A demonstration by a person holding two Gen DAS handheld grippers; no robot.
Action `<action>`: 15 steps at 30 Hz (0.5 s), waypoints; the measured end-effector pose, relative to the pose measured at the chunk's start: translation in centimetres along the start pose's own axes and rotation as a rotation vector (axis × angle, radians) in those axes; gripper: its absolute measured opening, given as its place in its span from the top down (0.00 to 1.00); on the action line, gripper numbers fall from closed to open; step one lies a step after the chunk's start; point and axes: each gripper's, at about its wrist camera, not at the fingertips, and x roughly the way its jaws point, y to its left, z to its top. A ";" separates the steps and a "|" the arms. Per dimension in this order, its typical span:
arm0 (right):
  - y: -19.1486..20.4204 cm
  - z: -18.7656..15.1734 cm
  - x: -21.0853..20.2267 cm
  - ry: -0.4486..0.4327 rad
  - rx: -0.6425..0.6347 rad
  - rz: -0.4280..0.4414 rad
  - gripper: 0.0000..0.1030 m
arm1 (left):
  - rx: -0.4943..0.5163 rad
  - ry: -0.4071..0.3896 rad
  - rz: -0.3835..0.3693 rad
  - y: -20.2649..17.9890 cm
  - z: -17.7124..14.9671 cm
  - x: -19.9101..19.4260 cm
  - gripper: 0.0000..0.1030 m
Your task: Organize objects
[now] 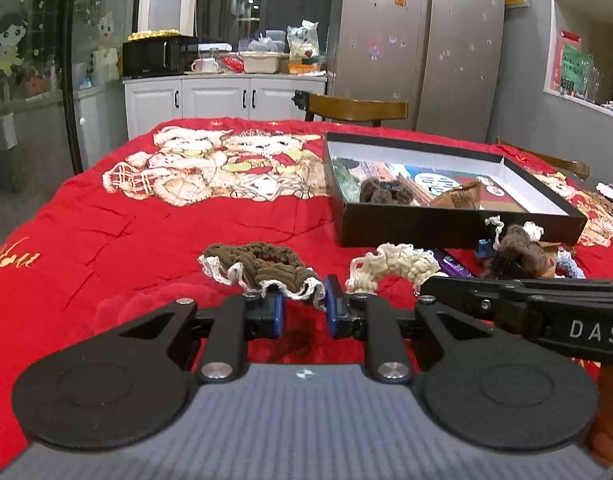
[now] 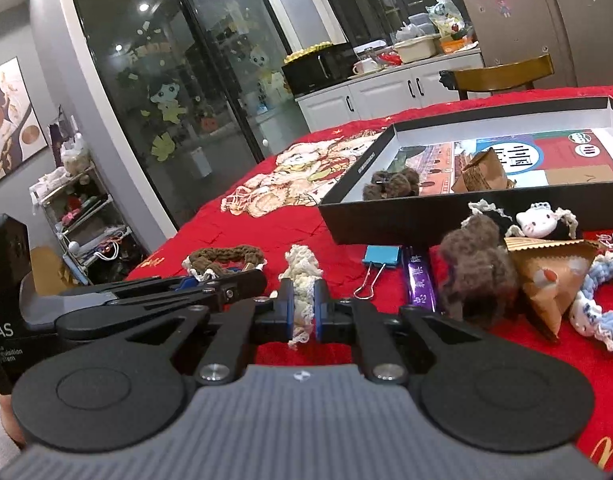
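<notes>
A brown scrunchie with white lace trim (image 1: 262, 264) (image 2: 222, 258) lies on the red quilt (image 1: 146, 240). My left gripper (image 1: 305, 308) (image 2: 194, 280) is shut on its near edge. To its right lies a cream lace scrunchie (image 1: 394, 264) (image 2: 302, 276), and my right gripper (image 2: 304, 312) (image 1: 424, 286) is shut on that one's near end. Both scrunchies rest on the quilt. Behind them stands an open black box (image 1: 458, 228) (image 2: 426, 216), which holds a brown fuzzy scrunchie (image 2: 394, 184) and a brown paper pouch (image 2: 482, 172).
In front of the box lie a blue binder clip (image 2: 382, 256), a purple packet (image 2: 420, 280), a brown fuzzy scrunchie (image 2: 478, 272), a paper pouch (image 2: 546, 280), a cat-face hair tie (image 2: 534, 220) and a blue-white scrunchie (image 2: 602, 308). A wooden chair (image 1: 358, 108) stands behind the table.
</notes>
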 end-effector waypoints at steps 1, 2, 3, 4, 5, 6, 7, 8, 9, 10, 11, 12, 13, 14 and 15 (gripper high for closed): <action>0.0 0.0 0.0 0.000 0.001 0.002 0.89 | -0.001 -0.004 0.004 0.0 0.0 -0.1 0.77; 0.0 0.0 0.0 0.002 0.002 0.002 0.89 | -0.002 -0.005 0.006 0.0 0.0 -0.1 0.77; 0.0 0.1 -0.1 0.003 0.002 0.005 0.89 | -0.003 -0.004 0.010 0.0 0.0 0.0 0.77; 0.0 0.1 -0.1 0.000 0.003 0.008 0.89 | -0.006 -0.001 0.017 0.0 0.1 0.0 0.77; 0.1 0.1 -0.2 -0.004 0.004 0.011 0.89 | -0.008 0.000 0.023 0.0 0.1 0.0 0.77; 0.1 0.2 -0.3 -0.007 0.002 0.016 0.89 | -0.012 0.001 0.023 0.1 0.1 0.0 0.77; 0.2 0.3 -0.5 -0.014 0.007 0.019 0.89 | -0.016 0.000 0.024 0.2 0.1 0.0 0.77; 0.1 0.4 -0.6 -0.020 0.014 0.025 0.89 | -0.021 0.000 0.031 0.2 0.1 0.0 0.77; 0.1 0.5 -0.8 -0.026 0.024 0.035 0.89 | -0.025 -0.001 0.035 0.3 0.1 -0.1 0.77; 0.0 0.7 -1.0 -0.033 0.032 0.037 0.89 | -0.029 -0.002 0.038 0.4 0.1 -0.1 0.77; -0.1 0.9 -1.1 -0.042 0.039 0.035 0.89 | -0.030 -0.002 0.041 0.4 0.1 -0.1 0.77; -0.1 1.1 -1.3 -0.048 0.043 0.036 0.89 | -0.026 -0.005 0.050 0.3 0.1 -0.2 0.77; -0.2 1.3 -1.4 -0.053 0.049 0.038 0.89 | -0.020 -0.008 0.053 0.2 0.1 -0.3 0.77; -0.3 1.5 -1.5 -0.057 0.056 0.039 0.89 | -0.013 -0.010 0.054 0.1 0.1 -0.3 0.77; -0.4 1.8 -1.7 -0.064 0.063 0.040 0.89 | -0.008 -0.011 0.058 0.0 0.1 -0.4 0.77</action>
